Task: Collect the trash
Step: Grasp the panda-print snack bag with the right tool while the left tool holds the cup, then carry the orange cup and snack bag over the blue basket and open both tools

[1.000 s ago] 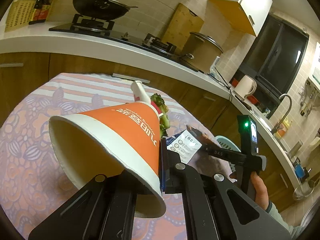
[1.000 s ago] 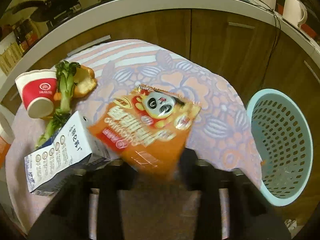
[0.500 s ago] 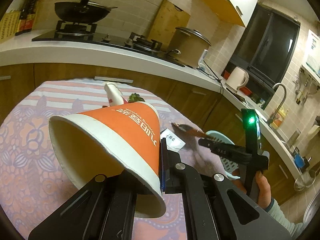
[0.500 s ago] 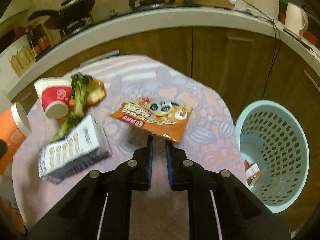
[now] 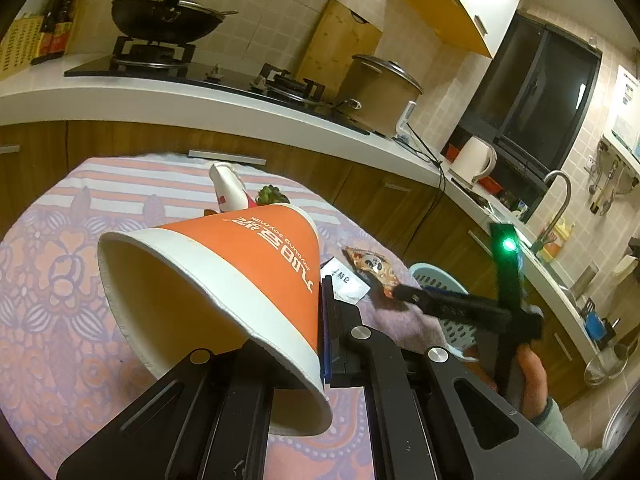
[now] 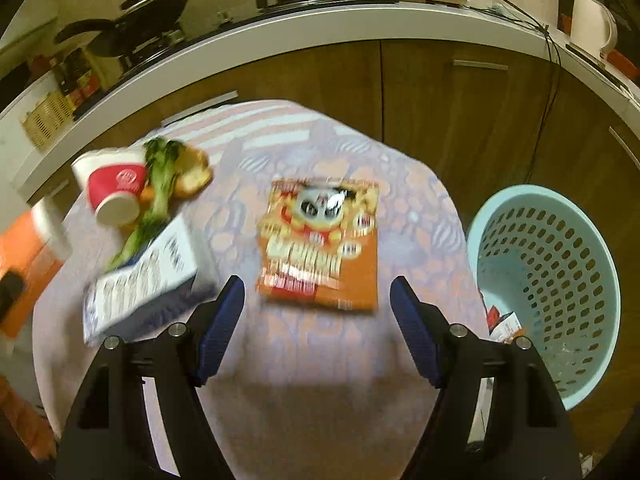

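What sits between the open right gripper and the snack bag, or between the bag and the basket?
Nothing visible. The snack bag lies just ahead of the right gripper, between its spread fingers. The basket stands off the table's right edge; only bare tablecloth lies between.

2 cups (image 6: 116, 192), 1 carton (image 6: 140, 284), 1 wrapper (image 6: 320, 236), 1 basket (image 6: 548, 264)

- Tiled wall (image 5: 280, 4) behind a white counter (image 5: 168, 98) over brown cabinets (image 6: 460, 120).
- Wok (image 5: 168, 24) on a stove (image 5: 152, 60).
- Pot (image 5: 380, 88), kettle (image 5: 474, 160).
- Dark window (image 5: 536, 92); dim, warm light.
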Demonstrator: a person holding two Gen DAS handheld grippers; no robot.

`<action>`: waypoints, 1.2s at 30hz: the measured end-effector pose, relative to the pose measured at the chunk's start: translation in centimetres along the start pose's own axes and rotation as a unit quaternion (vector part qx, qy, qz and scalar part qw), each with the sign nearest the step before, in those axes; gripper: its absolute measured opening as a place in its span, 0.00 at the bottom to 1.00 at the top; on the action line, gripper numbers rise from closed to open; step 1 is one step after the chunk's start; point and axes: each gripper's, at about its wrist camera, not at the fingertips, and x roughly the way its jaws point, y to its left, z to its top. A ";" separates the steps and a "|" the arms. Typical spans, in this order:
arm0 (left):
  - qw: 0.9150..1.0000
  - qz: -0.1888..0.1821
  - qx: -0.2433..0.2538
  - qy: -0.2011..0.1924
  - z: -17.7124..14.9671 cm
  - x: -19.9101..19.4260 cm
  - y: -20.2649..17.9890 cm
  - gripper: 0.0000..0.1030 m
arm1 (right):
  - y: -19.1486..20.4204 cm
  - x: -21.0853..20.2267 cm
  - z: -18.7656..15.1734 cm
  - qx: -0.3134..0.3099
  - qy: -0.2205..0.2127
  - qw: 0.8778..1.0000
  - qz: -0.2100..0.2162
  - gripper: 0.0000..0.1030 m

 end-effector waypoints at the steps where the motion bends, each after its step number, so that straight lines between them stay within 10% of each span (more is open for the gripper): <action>1: 1.000 0.001 0.000 -0.002 0.0 -0.2 0.0 0.01 | 0.3 0.9 0.6 -0.006 0.010 1.000 -0.007 0.77; 7: 1.000 0.009 -0.004 -0.010 0.4 -0.9 0.5 0.01 | 0.3 4.8 2.3 0.005 0.046 0.998 -0.030 0.77; 14: 1.000 0.007 0.002 -0.011 0.6 -0.8 -0.2 0.01 | 0.2 2.5 2.4 -0.006 0.012 1.000 -0.020 0.49; 36: 0.993 -0.075 0.079 0.033 1.8 6.3 -13.9 0.01 | -11.4 -12.2 0.7 0.060 -0.124 0.988 -0.066 0.48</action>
